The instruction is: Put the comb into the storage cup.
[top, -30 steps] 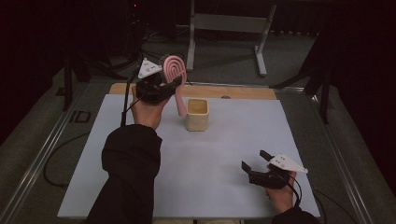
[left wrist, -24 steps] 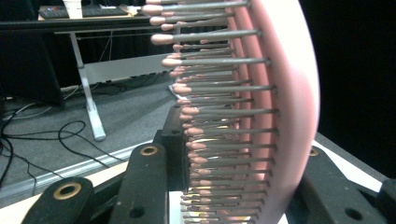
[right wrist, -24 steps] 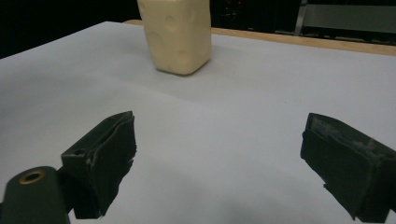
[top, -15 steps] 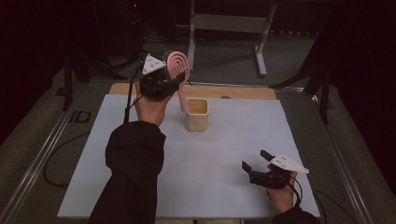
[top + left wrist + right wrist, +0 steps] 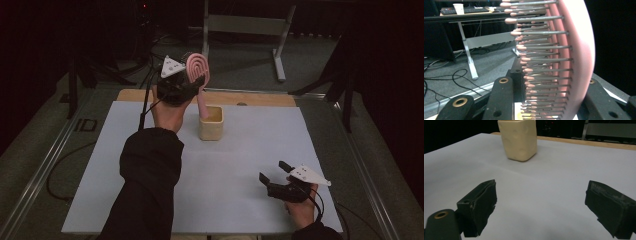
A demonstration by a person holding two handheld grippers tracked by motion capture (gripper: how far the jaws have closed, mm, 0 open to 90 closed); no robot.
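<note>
Our left hand-held gripper (image 5: 192,86) is clenched on the head of a pink hairbrush (image 5: 199,70), held up above the far part of the white surface (image 5: 240,160). The brush stands roughly upright, its handle pointing down into the cream cup (image 5: 210,124), which stands on the surface just beside the left hand. Our right hand-held gripper (image 5: 274,172) rests low at the near right, well apart, jaws spread wide with nothing between them.
</note>
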